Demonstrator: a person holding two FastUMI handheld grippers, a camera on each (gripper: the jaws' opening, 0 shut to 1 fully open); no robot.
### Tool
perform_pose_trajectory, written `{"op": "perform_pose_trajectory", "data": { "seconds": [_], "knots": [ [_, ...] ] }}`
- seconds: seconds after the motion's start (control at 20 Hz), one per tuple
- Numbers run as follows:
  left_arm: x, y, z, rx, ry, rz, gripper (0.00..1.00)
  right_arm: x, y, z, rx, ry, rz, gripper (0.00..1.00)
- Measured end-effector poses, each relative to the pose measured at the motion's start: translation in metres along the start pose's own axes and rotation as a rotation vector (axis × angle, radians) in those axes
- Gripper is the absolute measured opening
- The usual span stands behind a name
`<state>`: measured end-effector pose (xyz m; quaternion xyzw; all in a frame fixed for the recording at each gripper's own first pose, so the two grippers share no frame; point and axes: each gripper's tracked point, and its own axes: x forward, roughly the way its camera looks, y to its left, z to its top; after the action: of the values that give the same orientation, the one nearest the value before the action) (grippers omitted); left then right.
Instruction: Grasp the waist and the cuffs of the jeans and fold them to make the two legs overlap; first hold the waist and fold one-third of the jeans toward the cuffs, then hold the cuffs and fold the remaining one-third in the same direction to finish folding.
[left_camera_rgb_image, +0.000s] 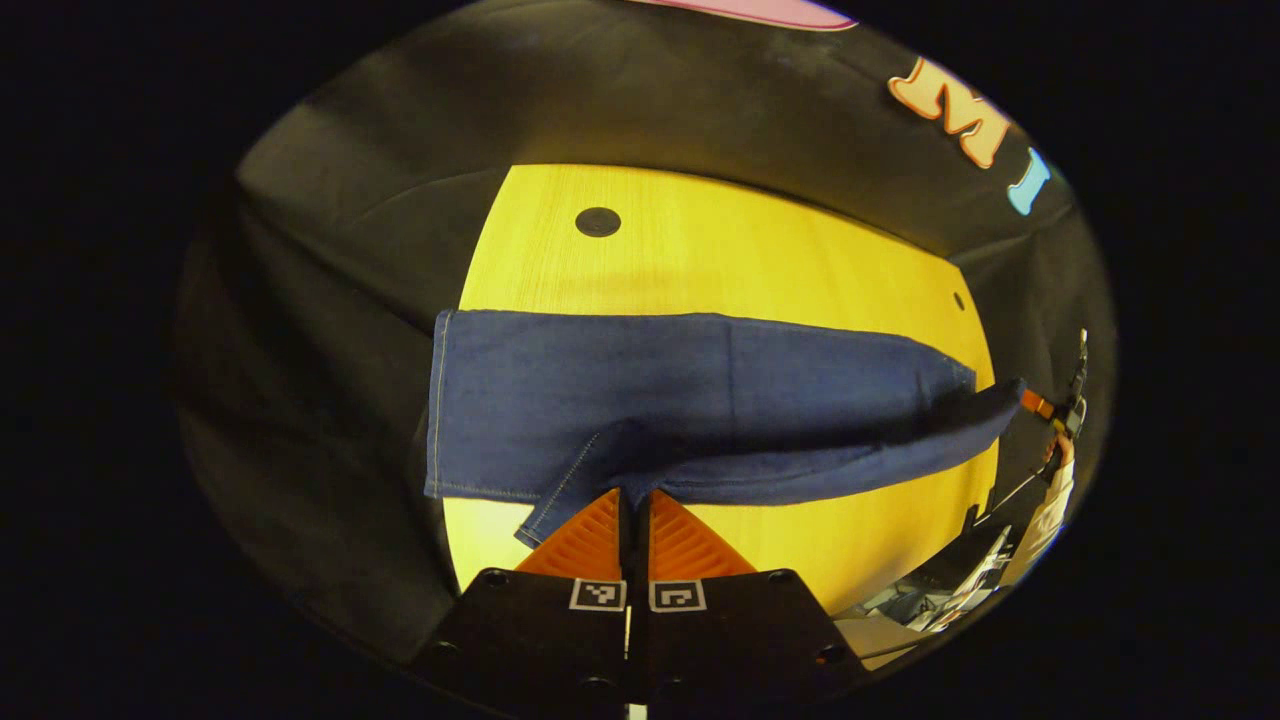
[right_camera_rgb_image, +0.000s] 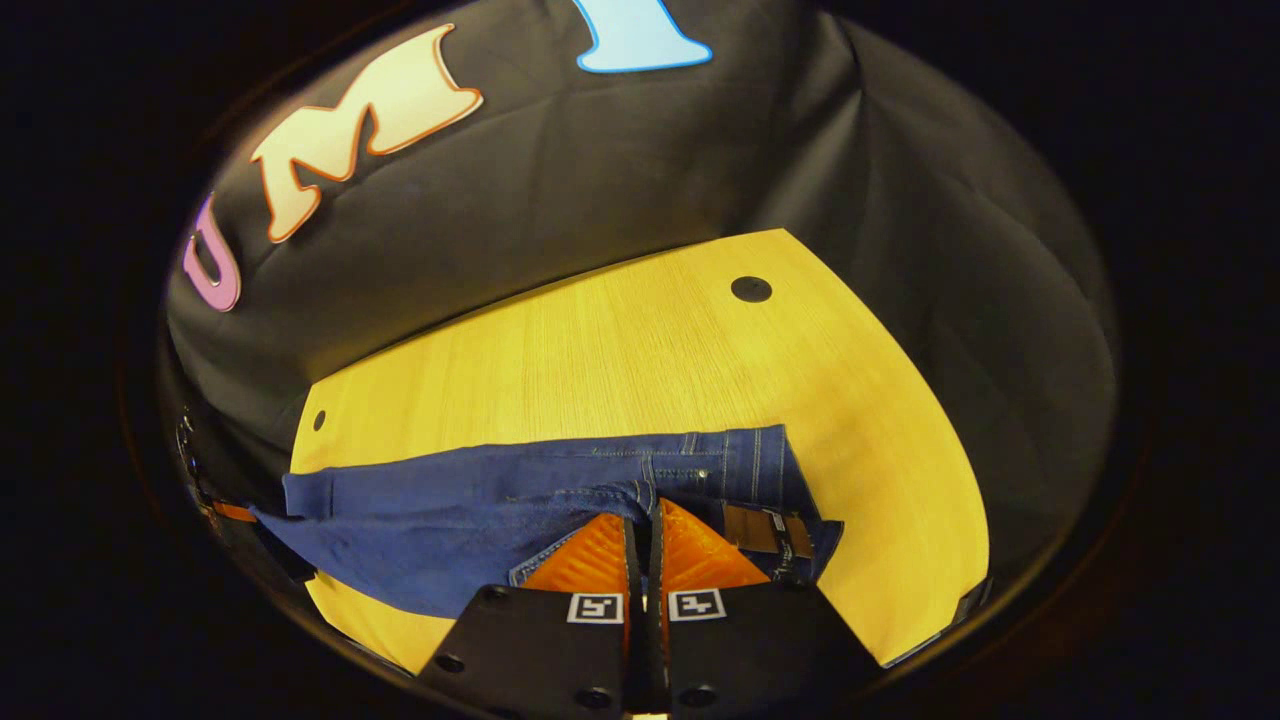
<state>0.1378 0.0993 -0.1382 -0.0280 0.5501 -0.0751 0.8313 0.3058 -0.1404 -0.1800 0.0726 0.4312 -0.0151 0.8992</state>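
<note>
- Left gripper (left_camera_rgb_image: 635, 497): the two orange ribbed fingers are pressed together with only a thin dark seam between them. Their tips meet the near edge of the jeans (left_camera_rgb_image: 690, 400), where a stitched hem corner hangs down just left of the fingertips. Denim appears to be pinched between the tips, at the cuff end.
- Jeans, left gripper view: the dark blue denim stretches directly ahead of the fingers and runs off to the right, across the yellow wooden table (left_camera_rgb_image: 760, 250). The cuff hem stands as a straight stitched edge to the left of the fingers. The far right end tapers toward the other gripper (left_camera_rgb_image: 1070, 405), held by a person's hand, well apart from these fingers.
- Right gripper (right_camera_rgb_image: 645, 512): the orange fingers are closed against each other, tips buried in the waist of the jeans (right_camera_rgb_image: 480, 510). Waistband stitching lies just ahead of the tips; a brown label patch (right_camera_rgb_image: 765, 530) sits just right of the fingers.
- Jeans, right gripper view: the legs extend from the fingers away to the left, overhanging the near table edge.
- Table (right_camera_rgb_image: 620, 350): a round black spot (right_camera_rgb_image: 751, 289) lies ahead and right of the right gripper's fingers, well apart from the denim.
</note>
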Motion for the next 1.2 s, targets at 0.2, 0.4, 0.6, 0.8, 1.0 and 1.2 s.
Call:
{"op": "perform_pose_trajectory", "data": {
  "seconds": [0.2,0.4,0.6,0.8,1.0,1.2],
  "knots": [
    [0.039,0.011,0.036,0.088,0.062,0.092,0.00,0.052,0.010,-0.002,-0.009,0.019,-0.011,0.02],
    [0.074,0.009,0.050,0.152,0.120,0.147,0.00,0.082,0.014,-0.013,-0.014,0.043,-0.021,0.00],
    [0.086,0.006,0.050,0.160,0.160,0.183,0.00,0.092,0.013,-0.014,-0.007,0.045,-0.011,0.07],
    [0.085,0.016,0.054,0.178,0.154,0.197,0.00,0.085,0.019,-0.001,0.040,0.023,0.036,0.27],
    [0.070,0.028,0.072,0.230,0.089,0.264,0.59,0.069,0.019,0.014,0.065,-0.022,0.056,0.91],
    [0.043,0.041,0.091,0.267,-0.013,0.353,0.96,0.027,-0.010,0.028,0.085,-0.077,0.020,1.00]
  ]
}}
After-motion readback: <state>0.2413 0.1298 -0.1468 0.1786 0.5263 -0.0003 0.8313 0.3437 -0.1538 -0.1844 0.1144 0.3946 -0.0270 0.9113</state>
